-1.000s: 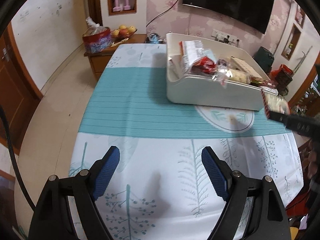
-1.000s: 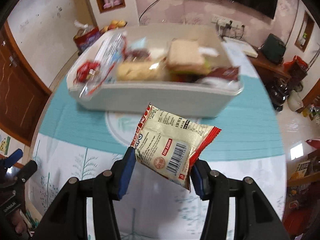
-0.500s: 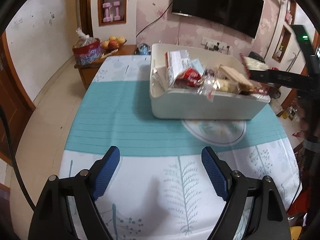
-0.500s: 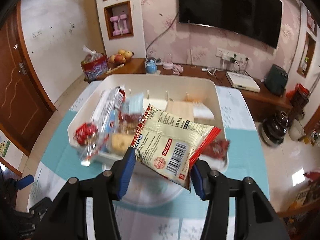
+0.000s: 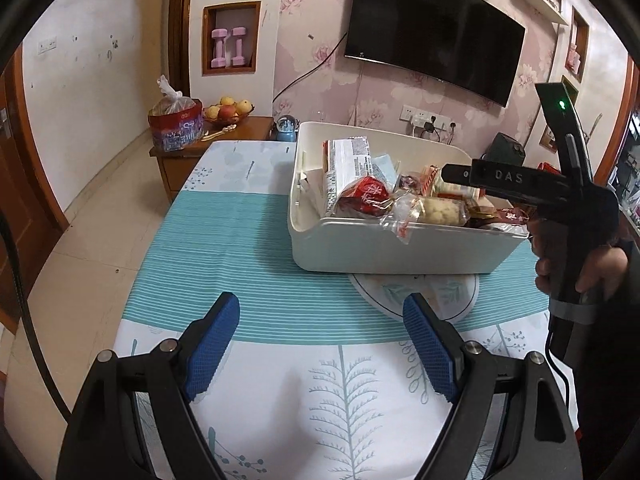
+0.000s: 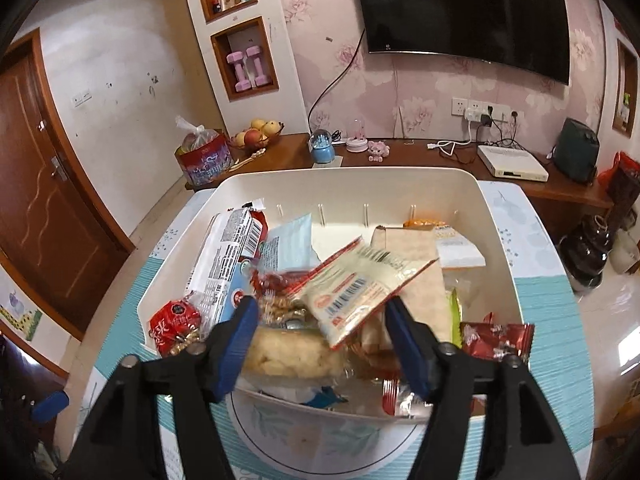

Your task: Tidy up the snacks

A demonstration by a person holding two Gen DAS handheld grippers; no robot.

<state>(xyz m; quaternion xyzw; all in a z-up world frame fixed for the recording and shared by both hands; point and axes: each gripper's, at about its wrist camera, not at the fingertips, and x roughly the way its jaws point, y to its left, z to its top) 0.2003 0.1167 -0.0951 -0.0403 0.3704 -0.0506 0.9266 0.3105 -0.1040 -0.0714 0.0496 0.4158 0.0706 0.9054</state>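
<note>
A white bin (image 6: 496, 216) full of snack packets stands on the table; it also shows in the left wrist view (image 5: 400, 248). My right gripper (image 6: 320, 328) is open above the bin's near side. A cream and red snack packet (image 6: 360, 288) is blurred and tilted between the spread fingers, loose over the pile. My left gripper (image 5: 320, 332) is open and empty above the tablecloth, in front of the bin. The right gripper's body (image 5: 560, 188) shows at the bin's right side in the left wrist view.
A red foil packet (image 6: 496, 340) hangs over the bin's right front rim. A wooden sideboard (image 6: 400, 156) behind the table holds a fruit bowl (image 6: 256, 136), a red bag (image 6: 204, 160) and a white box (image 6: 512, 164). A TV (image 6: 464, 12) hangs on the wall.
My right gripper moved forward over the bin and opened; the packet it held has dropped from the fingers toward the pile. My left gripper stayed open, its view tilting upward.
</note>
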